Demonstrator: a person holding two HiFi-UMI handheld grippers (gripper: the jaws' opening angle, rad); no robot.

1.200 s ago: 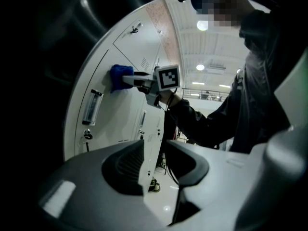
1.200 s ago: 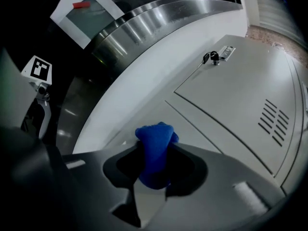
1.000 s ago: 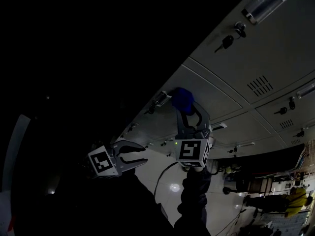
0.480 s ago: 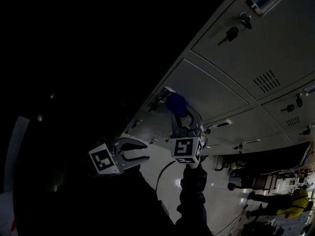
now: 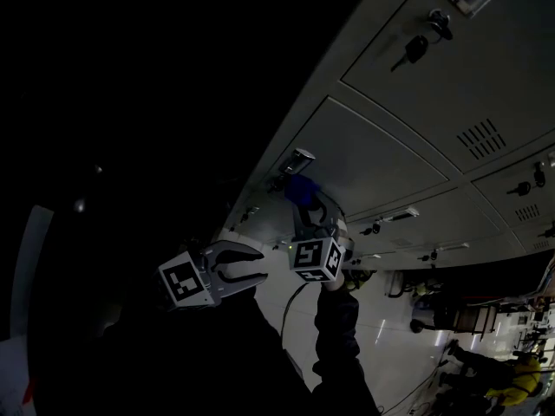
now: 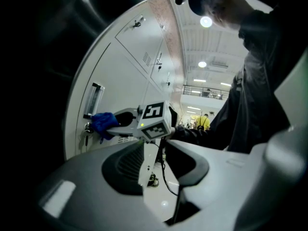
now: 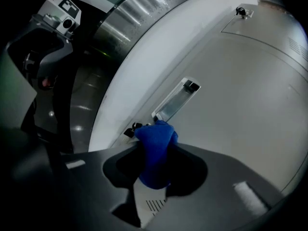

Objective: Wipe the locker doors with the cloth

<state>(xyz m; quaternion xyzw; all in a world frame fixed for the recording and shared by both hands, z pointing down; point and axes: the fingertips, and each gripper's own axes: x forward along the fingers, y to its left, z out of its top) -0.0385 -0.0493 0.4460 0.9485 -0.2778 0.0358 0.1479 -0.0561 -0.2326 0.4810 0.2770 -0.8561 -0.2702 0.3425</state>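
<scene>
The lockers (image 5: 408,120) are a bank of pale metal doors, hard, smooth and fixed, so they should take firm pressure without giving. The door (image 7: 231,95) being worked carries a clear holder (image 7: 175,100) and, just below it, a lock (image 7: 132,128).

The right tool (image 5: 303,201) reaches up to this door, its jaws pinching a blue cloth (image 7: 155,148). The left tool (image 5: 260,267) hangs lower and apart from the lockers, jaws spread, nothing between them.

The cloth is bunched into a wad. Its lower part sits between the jaws and its top pokes out past the tips, right at the lock and the holder's lower end. It looks to touch the door there.

The cloth seems soft, light and limp, so it will fold and drag rather than slide. A grip across the bunched middle, as here, leaves a padded nose to rub with. It could snag on the lock or holder.
</scene>
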